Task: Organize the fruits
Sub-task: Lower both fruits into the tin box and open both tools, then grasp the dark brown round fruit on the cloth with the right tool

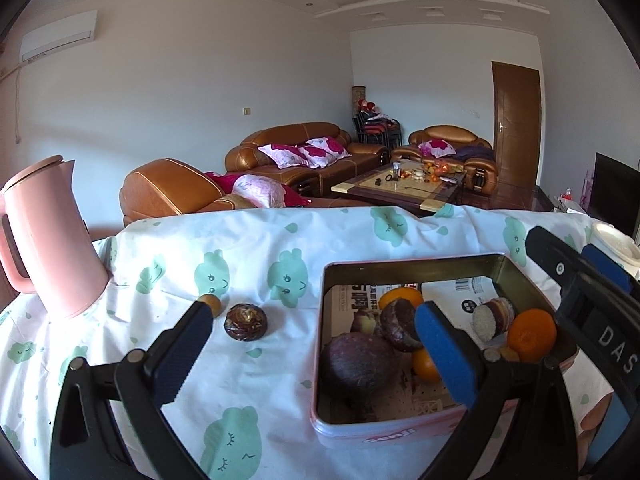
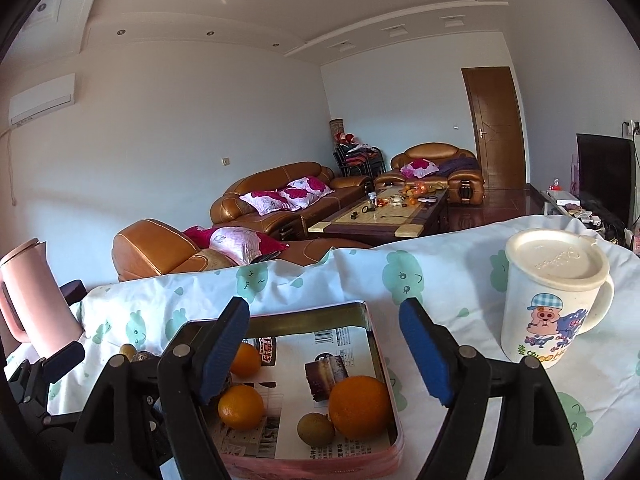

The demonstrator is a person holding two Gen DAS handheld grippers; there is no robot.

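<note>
While most fruit already sits in the tin [image 1: 404, 268], a dark round fruit [image 1: 245, 322] lies on the cloth just left of the tin, beside a small brown one [image 1: 213, 304]. Spread wide and empty, the left gripper [image 1: 316, 316] is nearer; the dark fruit sits just inside its left finger. Also spread and empty, the right gripper [image 2: 324, 344] hangs over the tin.

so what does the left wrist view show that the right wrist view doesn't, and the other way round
Only the left wrist view shows the big dark purple fruit in the tin and a clear look at the dark fruit lying out on the tablecloth. Only the right wrist view shows the whole cartoon pig mug with its lid. Both show the pink-sided tin, oranges in it and the pink jug.
</note>
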